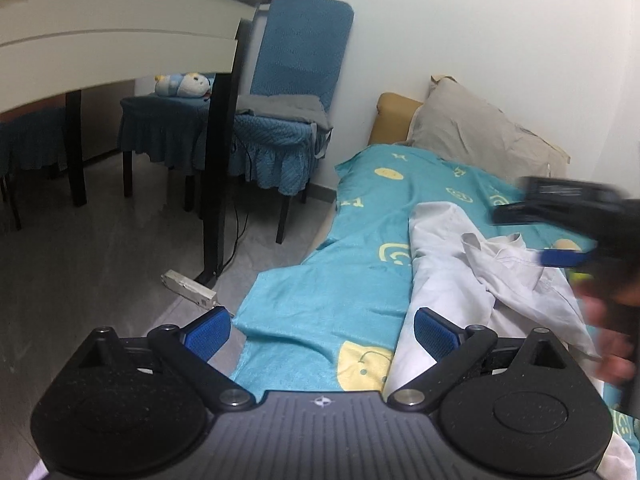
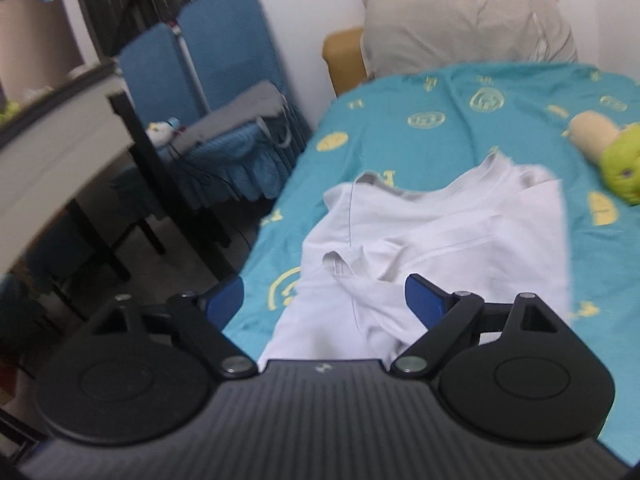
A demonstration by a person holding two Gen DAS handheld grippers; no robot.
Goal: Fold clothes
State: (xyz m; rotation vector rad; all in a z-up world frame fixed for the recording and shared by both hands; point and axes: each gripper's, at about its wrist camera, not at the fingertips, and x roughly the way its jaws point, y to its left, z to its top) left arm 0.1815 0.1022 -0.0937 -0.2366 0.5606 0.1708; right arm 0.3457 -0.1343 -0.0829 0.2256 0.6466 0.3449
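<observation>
- The left tongs (image 1: 322, 330) are standing spread wide, with nothing between the blue pads (image 1: 208, 334).
- The right tongs (image 2: 324, 300) are also standing spread wide; no earlier view is available, so only the present gap is stated.
- The shirt (image 2: 432, 232), white and crumpled, is lying on the bed sheet (image 2: 400, 128) directly ahead of the right tongs.
- Part of the shirt is passing between the right tongs' fingers, but the pads are not pressing on it.
- In the left wrist view, the shirt (image 1: 452, 264) is lying ahead and to the right of the left tongs, just beyond the right-hand pad.
- The right tongs (image 1: 560, 224) are appearing blurred at the far right of the left wrist view, above the shirt, with a hand (image 1: 612, 320) gripping them.
- The pillow (image 2: 468, 20) is lying well beyond the shirt, at the head of the bed.
- A green plush toy (image 2: 622, 168) is lying on the sheet to the right of the shirt, apart from it.
- A chair (image 1: 296, 80) with a blue cover is standing beside the bed, to the left of both tongs.
- The worktop (image 1: 100, 40) is standing further left, near the chair.
</observation>
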